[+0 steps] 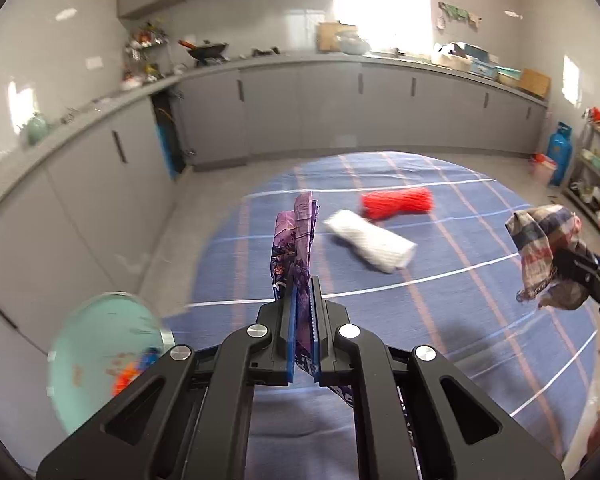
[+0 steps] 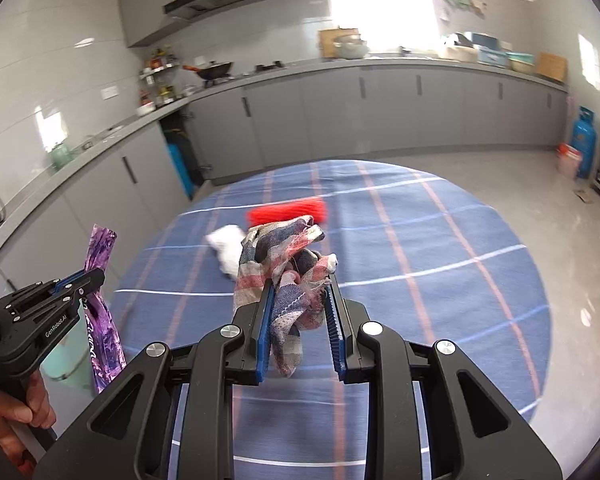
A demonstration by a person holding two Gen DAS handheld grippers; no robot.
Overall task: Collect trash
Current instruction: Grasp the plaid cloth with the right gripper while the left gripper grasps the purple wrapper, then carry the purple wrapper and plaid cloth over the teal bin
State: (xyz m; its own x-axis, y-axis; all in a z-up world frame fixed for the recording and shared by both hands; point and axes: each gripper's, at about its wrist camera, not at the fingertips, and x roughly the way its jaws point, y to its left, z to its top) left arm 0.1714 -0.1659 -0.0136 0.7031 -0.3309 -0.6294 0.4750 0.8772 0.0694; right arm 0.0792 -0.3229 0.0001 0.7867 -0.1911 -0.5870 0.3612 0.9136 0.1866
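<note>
My left gripper (image 1: 303,292) is shut on a purple plastic wrapper (image 1: 294,236) and holds it upright above the left side of the round table; it also shows in the right wrist view (image 2: 90,276) with the wrapper (image 2: 102,320). My right gripper (image 2: 300,284) is shut on a crumpled plaid cloth (image 2: 284,264), held above the table; the cloth shows at the right of the left wrist view (image 1: 540,248). A white bundle (image 1: 370,242) and a red bundle (image 1: 398,202) lie on the blue checked tablecloth (image 1: 460,320).
A pale green bin (image 1: 100,356) with scraps inside stands on the floor left of the table. Grey cabinets (image 1: 300,112) and a cluttered counter line the walls. A blue gas cylinder (image 1: 560,152) and a shelf (image 1: 596,176) stand at the right.
</note>
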